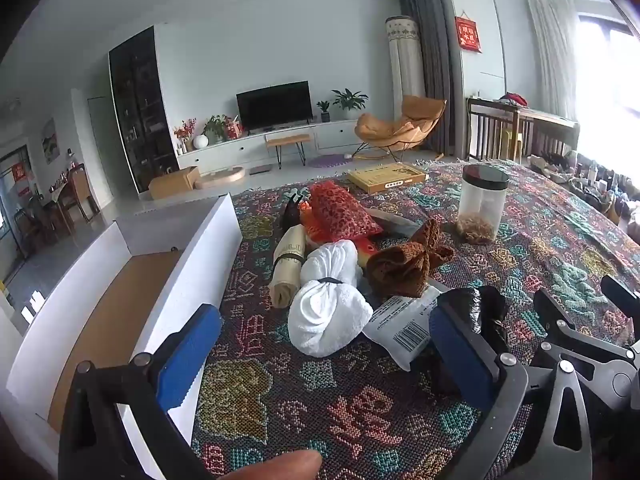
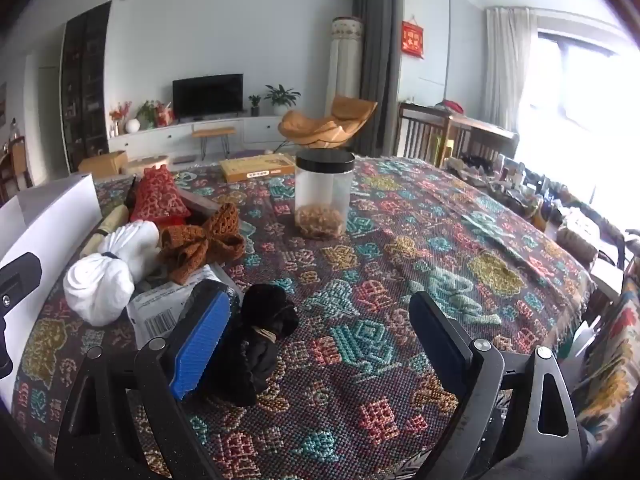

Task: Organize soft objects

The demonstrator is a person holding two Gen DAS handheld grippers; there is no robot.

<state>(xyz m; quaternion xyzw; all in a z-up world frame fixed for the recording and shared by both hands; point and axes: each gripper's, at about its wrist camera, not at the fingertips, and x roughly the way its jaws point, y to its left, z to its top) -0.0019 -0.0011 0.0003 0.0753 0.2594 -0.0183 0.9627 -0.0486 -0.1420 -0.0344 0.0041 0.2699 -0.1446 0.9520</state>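
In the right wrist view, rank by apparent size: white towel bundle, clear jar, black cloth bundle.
Largest to smallest:
1. white towel bundle
2. black cloth bundle, nearest the camera, so unsure
3. clear jar, farther off; close to the black one

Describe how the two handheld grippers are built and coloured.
The left gripper and the right gripper look alike: black angular frames with silver round pivot bolts, each carrying two flat rectangular fingers. The fingers have ribbed blue pads on dark backings. No cables or sleeves show.
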